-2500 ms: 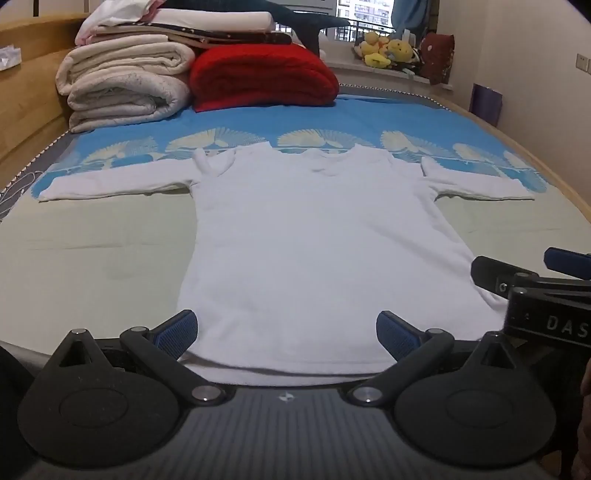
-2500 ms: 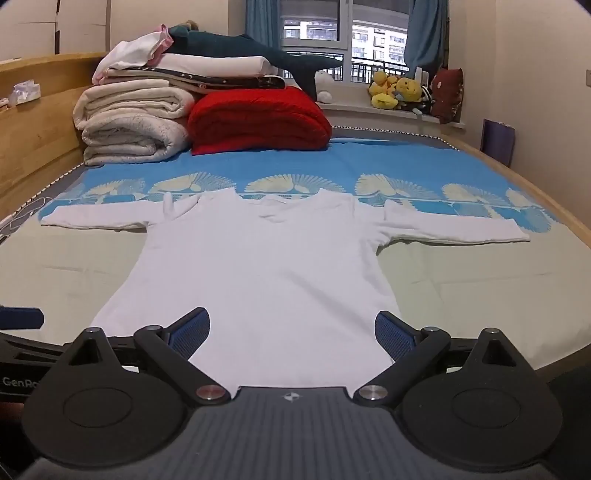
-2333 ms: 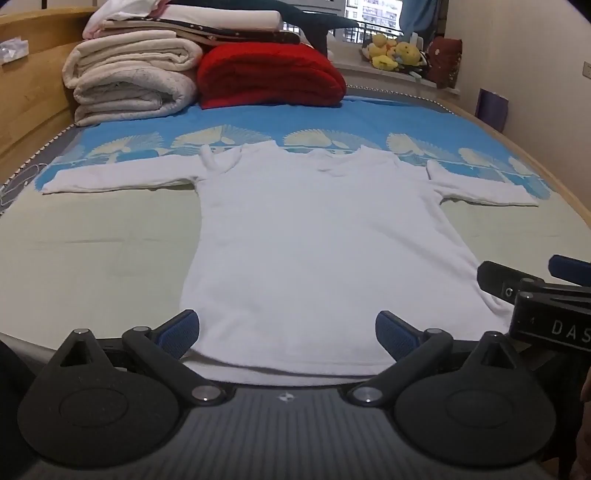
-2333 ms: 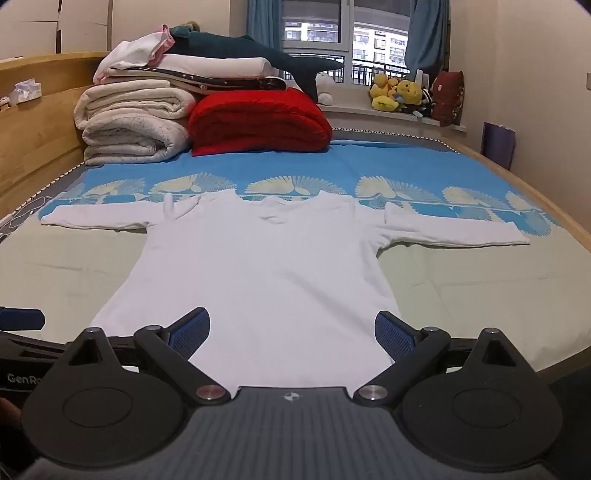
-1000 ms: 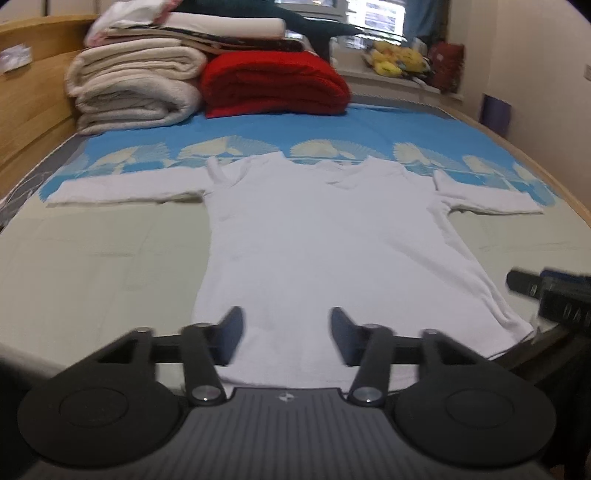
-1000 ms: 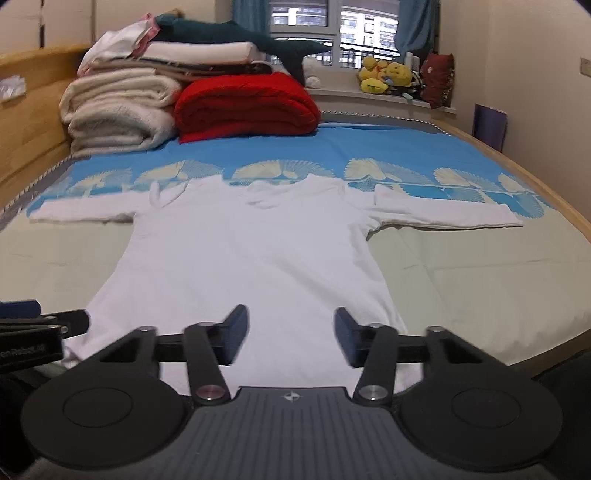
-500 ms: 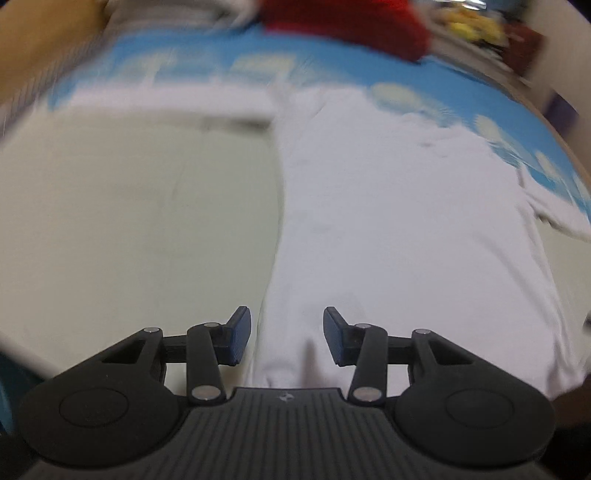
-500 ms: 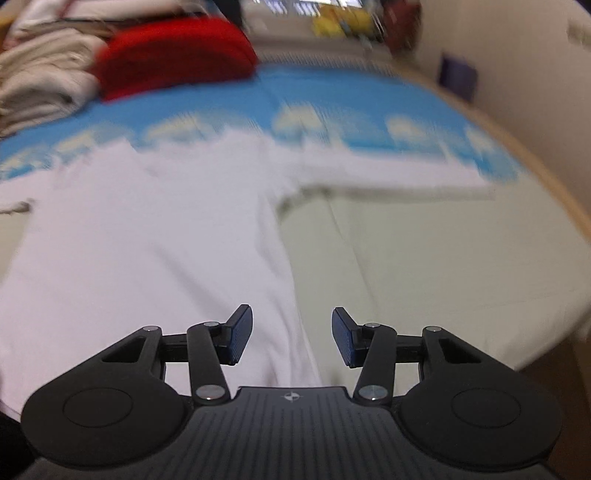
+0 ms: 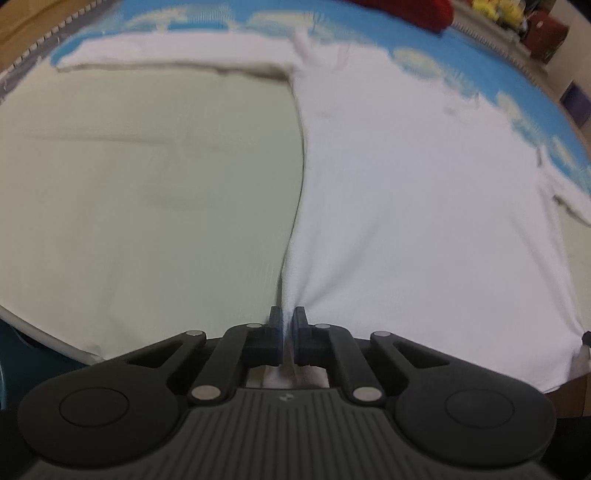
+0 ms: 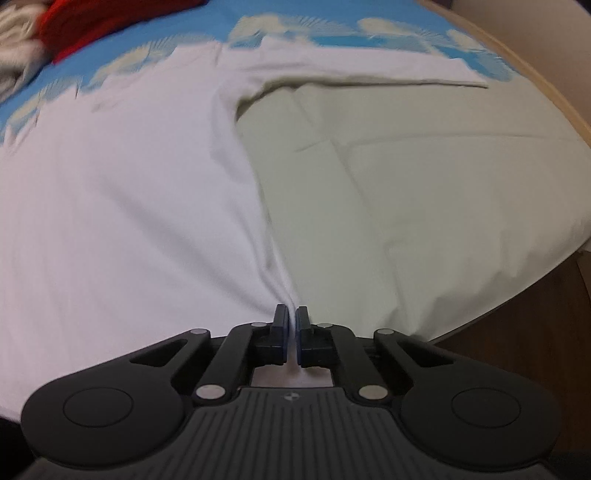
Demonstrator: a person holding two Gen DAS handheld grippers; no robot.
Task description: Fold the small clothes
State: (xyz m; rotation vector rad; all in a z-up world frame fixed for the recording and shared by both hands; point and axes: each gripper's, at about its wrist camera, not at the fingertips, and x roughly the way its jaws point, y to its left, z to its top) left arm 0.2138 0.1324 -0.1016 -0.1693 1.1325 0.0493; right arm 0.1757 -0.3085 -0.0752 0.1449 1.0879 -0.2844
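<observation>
pale green sheet | blue patterned bedding | red blanket | wooden bed frame

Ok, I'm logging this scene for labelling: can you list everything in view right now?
white shirt: one, white, flat on the bed, sleeves spread, both bottom corners pinched
bed sheet: one, pale green with a blue patterned band at the far end
red blanket: one, red, far end of the bed
plush toys: yellow, far right, blurred
left gripper: one, black, shut on the shirt's hem corner
right gripper: one, black, shut on the other corner
</observation>
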